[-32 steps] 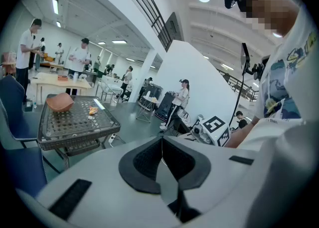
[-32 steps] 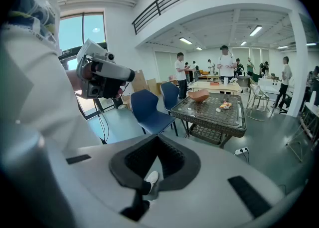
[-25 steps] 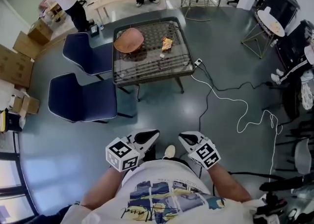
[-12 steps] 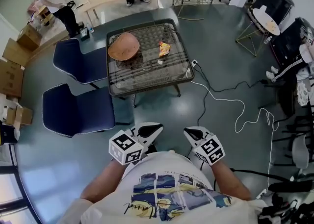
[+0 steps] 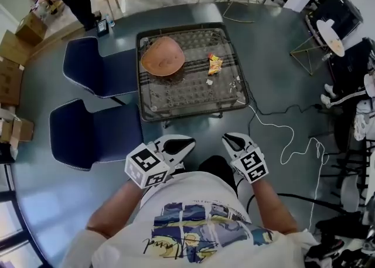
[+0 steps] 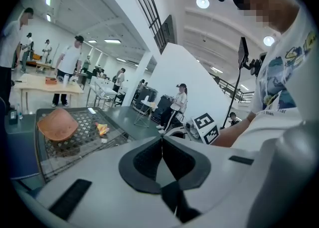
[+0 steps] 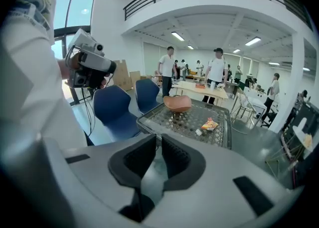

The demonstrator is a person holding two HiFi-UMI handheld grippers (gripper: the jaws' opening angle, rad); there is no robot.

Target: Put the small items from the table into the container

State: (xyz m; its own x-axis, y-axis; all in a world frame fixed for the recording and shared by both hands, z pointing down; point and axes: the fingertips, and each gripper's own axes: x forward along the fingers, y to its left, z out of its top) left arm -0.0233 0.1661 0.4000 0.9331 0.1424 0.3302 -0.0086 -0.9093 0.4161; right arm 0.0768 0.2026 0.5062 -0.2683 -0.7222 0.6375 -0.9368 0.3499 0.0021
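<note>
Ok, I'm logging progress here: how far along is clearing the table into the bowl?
Nothing looks done: the brown bowl shows nothing inside, while the snack packet and a small white piece lie on the table beside it. In hand: nothing, the left gripper and right gripper are shut and empty, short of the table. Left: both items.

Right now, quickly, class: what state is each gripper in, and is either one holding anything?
Left gripper: closed, holding nothing.
Right gripper: closed, holding nothing.
</note>
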